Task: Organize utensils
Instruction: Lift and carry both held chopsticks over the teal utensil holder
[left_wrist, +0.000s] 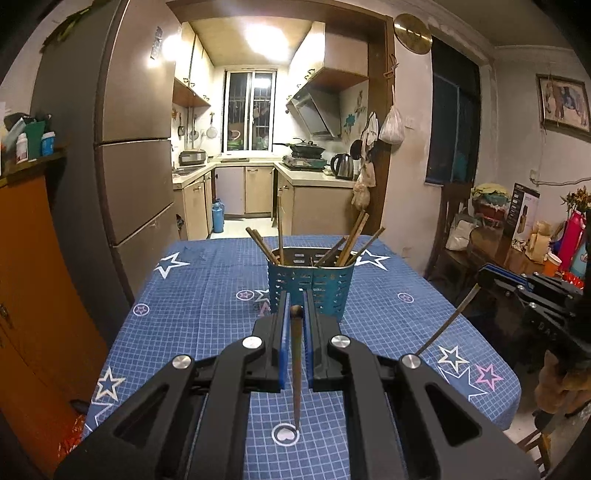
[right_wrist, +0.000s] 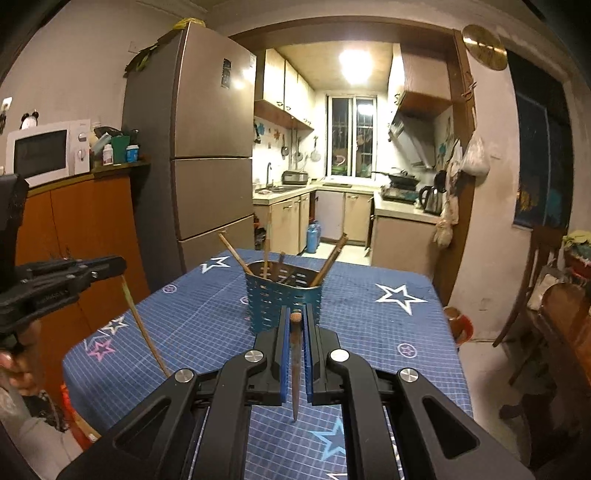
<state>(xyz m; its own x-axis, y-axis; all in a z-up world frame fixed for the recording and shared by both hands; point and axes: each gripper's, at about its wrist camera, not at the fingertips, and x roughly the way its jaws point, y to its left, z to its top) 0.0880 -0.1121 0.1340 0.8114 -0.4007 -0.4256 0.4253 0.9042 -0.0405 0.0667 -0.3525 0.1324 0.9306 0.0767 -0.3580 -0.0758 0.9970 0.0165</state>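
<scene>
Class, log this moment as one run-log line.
left claw: shut on chopstick | right claw: shut on chopstick | holder: ahead

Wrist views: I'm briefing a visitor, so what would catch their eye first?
Most striking is the chopstick clamped in the left tool, hanging tip-down above the blue star-print tablecloth. The right tool grips its own chopstick likewise. Ahead, mid-table, stands a perforated blue holder bristling with chopsticks.

Both the left gripper (left_wrist: 295, 306) and right gripper (right_wrist: 295, 314) have jaws clamped tight, angled slightly downward.
</scene>
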